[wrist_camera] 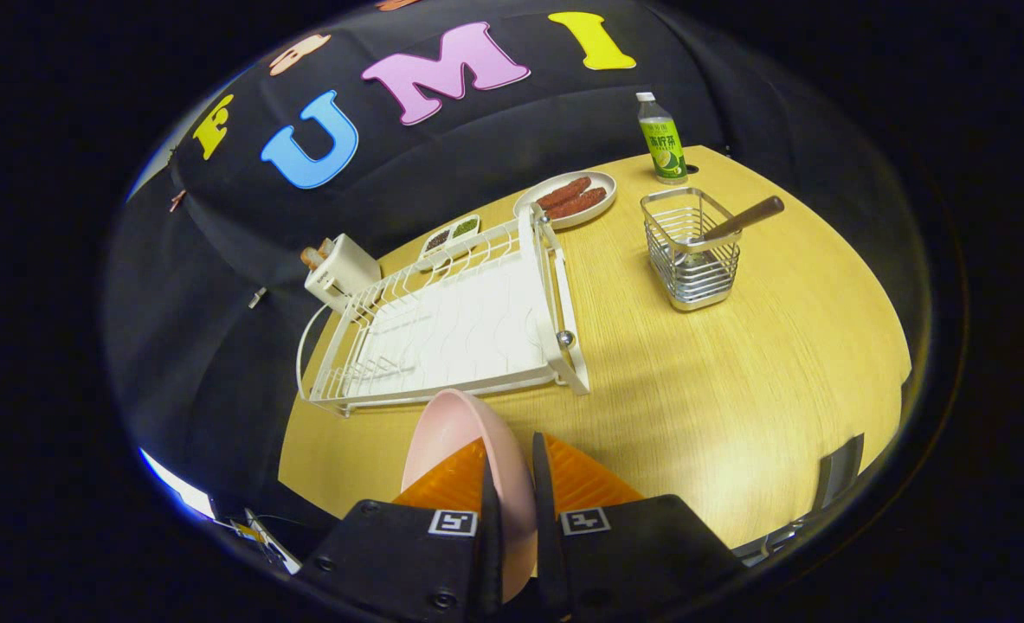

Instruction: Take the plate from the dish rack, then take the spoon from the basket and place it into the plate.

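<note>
gripper (512,472) pinches the pink plate (451,433) on edge above the wooden table (737,389), clear of the white dish rack (451,329), likely to set it down before fetching the spoon (737,221).

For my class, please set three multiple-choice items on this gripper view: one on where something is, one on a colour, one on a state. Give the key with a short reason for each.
1. Where is the spoon?
A. standing in the wire basket
B. lying in the dish rack
C. on the plate of sausages

2. What colour is the plate between the gripper fingers?
A. green
B. pink
C. blue

3. What state is the dish rack in?
A. full of bowls
B. tipped on its side
C. empty of dishes

Key: 1 A, its brown handle leans out over the basket's rim. 2 B, the plate held edge-on by both fingers is pale pink. 3 C, only bare white wires and the tray show, standing flat on the wooden table.
</note>
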Motion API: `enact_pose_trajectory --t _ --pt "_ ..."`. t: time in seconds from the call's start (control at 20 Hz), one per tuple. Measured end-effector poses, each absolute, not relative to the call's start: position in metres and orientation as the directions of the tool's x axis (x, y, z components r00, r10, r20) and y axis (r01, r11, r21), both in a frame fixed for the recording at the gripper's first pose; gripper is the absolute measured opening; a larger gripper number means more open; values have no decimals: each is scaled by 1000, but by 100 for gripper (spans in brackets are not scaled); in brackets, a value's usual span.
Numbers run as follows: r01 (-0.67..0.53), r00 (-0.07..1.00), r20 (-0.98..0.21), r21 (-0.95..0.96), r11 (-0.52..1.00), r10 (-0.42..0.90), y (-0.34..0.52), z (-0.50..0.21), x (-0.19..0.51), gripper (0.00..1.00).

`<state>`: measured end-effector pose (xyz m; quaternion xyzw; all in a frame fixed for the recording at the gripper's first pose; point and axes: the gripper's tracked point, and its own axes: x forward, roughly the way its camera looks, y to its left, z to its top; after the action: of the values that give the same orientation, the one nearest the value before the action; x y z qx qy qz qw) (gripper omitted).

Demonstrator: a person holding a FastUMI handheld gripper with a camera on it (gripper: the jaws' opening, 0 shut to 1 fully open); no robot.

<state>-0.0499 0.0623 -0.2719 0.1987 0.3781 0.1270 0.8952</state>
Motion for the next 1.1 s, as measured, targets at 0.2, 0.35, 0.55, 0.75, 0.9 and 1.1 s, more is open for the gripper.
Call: enact_pose_trajectory --t 0.2,0.35,0.55,0.75,0.9,1.1 --pt "-86 673 -640 430 899 370 60 -287 -44 20" --pt "-80 677 -633 444 893 375 61 -282 -39 23" --pt "-108 682 -621 437 893 387 56 -274 -37 40" --pt "-212 737 -559 343 915 380 29 -243 -33 75" --pt "-260 779 -511 263 929 363 -1 -223 -30 99" --pt "-262 848 -438 144 954 299 -55 -206 -11 99"
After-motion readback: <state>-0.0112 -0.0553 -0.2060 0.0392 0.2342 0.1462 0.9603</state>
